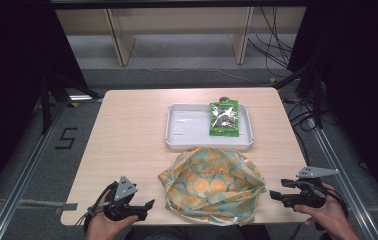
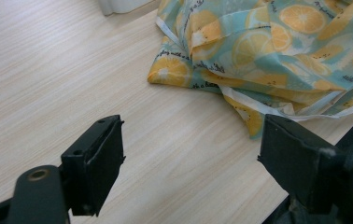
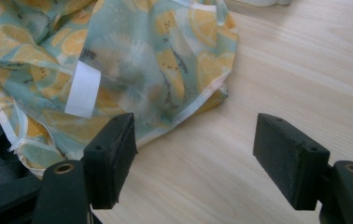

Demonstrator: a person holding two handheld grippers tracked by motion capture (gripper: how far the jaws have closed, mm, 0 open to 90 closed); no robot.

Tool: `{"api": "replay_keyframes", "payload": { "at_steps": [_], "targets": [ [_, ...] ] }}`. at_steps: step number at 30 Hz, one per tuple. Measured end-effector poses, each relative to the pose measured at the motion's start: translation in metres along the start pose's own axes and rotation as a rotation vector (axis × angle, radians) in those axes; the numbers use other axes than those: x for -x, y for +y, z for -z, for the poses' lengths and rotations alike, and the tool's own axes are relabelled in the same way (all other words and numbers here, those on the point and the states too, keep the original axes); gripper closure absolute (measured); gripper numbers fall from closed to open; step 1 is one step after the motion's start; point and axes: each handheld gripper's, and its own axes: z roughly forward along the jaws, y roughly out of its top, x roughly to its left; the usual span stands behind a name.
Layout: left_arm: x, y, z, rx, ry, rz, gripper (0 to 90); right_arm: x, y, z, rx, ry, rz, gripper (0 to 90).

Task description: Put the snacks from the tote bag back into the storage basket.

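A crumpled cloth bag (image 1: 212,182) printed with orange slices on pale blue lies at the table's near edge; its left corner (image 2: 174,70) and right corner (image 3: 198,88) are visible up close. Behind it sits a white tray (image 1: 189,127) holding a green snack packet (image 1: 223,118) at its right end. My left gripper (image 1: 144,209) rests open at the near left, jaws wide apart (image 2: 191,161) over bare wood, left of the bag. My right gripper (image 1: 277,192) stands open at the near right (image 3: 195,156), nothing between its jaws, one jaw beside the bag's hem.
The wooden table (image 1: 127,130) has bare room on the left and right of the bag and tray. Metal rails and a dark floor surround it, and cables trail at the back right. A white label (image 3: 83,88) is sewn on the bag.
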Motion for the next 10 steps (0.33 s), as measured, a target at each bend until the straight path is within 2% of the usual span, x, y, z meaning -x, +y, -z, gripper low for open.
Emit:
{"api": "replay_keyframes", "payload": {
  "at_steps": [2, 3, 4, 5, 7, 8, 9, 10],
  "targets": [
    [0.0002, -0.0001, -0.0002, 0.000, 0.000, 0.002, 21.1, 0.0005, -0.0002, -0.0010, -0.001, 0.000, 0.005, 31.1],
    [0.0002, -0.0001, -0.0002, 0.000, -0.001, 0.001, 21.1, 0.0006, -0.0001, -0.0020, -0.003, 0.024, -0.003, 31.1],
    [0.0002, 0.0000, -0.0002, 0.001, -0.001, 0.001, 21.1, 0.0005, -0.0001, -0.0021, -0.004, 0.023, -0.005, 31.1],
    [0.0001, 0.0000, -0.0001, 0.000, 0.000, 0.000, 21.1, 0.0000, 0.0001, -0.0006, -0.014, -0.002, -0.006, 31.1],
    [-0.0001, 0.0000, -0.0001, -0.001, 0.000, -0.001, 21.1, 0.0004, -0.0001, -0.0012, -0.014, 0.003, -0.009, 31.1],
    [0.0000, -0.0001, -0.0002, -0.002, -0.001, 0.000, 21.1, -0.0014, -0.0006, -0.0018, -0.016, 0.016, -0.041, 31.1],
    [0.0000, 0.0000, -0.0001, -0.002, 0.000, 0.000, 21.1, 0.0013, -0.0001, -0.0016, -0.012, -0.006, -0.003, 31.1],
    [-0.0001, 0.0000, -0.0002, -0.001, 0.000, -0.001, 21.1, 0.0014, -0.0001, -0.0015, -0.012, -0.006, -0.003, 31.1]
  ]
}}
